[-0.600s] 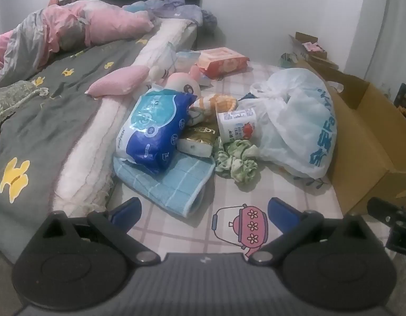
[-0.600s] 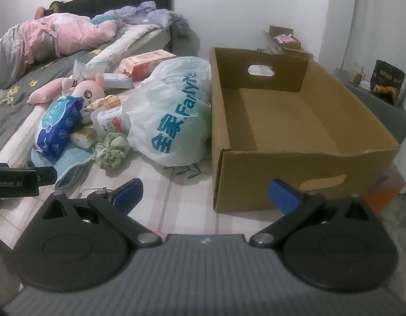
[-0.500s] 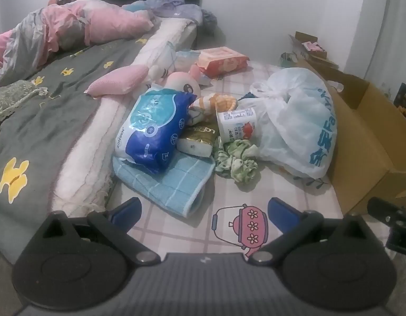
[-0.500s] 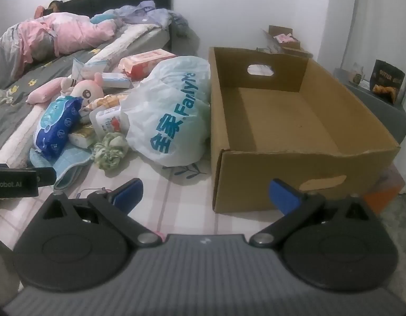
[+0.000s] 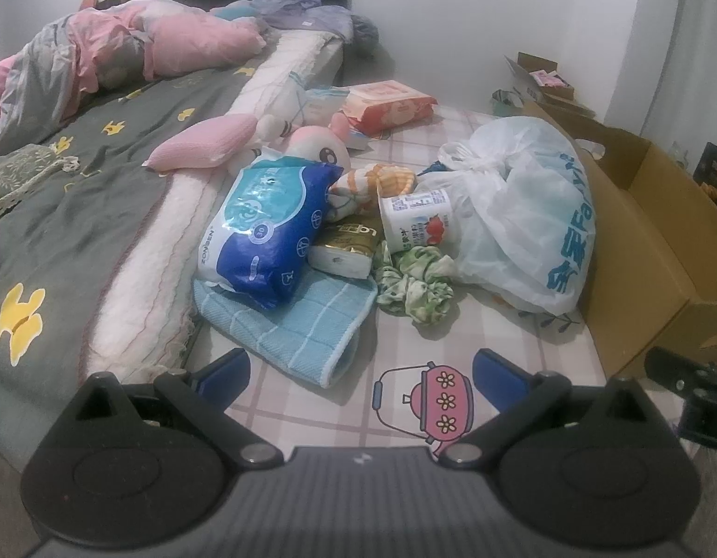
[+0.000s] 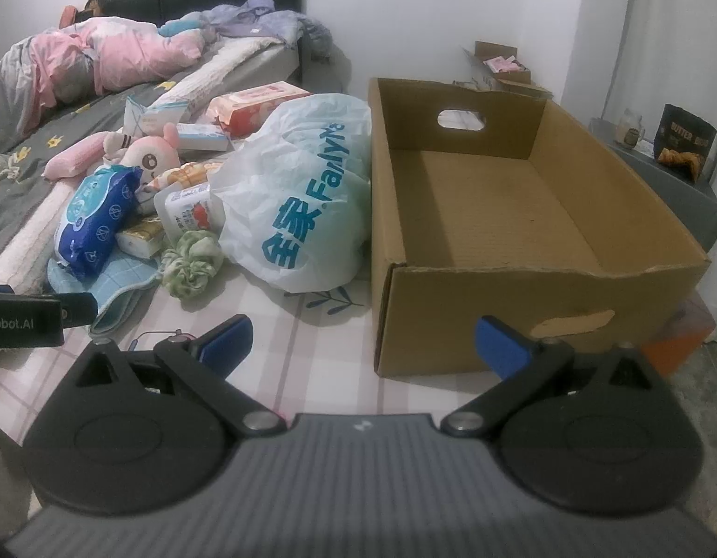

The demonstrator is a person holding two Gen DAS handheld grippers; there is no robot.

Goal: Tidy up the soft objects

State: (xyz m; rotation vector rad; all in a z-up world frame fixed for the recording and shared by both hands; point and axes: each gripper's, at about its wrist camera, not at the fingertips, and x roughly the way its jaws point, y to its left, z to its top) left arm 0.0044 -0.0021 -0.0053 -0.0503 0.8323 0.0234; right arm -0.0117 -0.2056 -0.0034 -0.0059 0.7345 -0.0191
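While both tools (image 5: 358, 372) (image 6: 363, 339) gape empty, white bag (image 6: 307, 195) reading "Fanlyns", "ZONSEN" pack (image 5: 270, 223).

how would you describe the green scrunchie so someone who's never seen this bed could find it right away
Start at the big open brown cardboard box and move left to the crinkled white plastic bag with blue lettering beside it. At the bag's lower left corner, on the checked pink sheet, lies the ruffled green and white fabric scrunchie. It is the only green, gathered ring of cloth; its neighbours are smooth packets and a flat blue towel.
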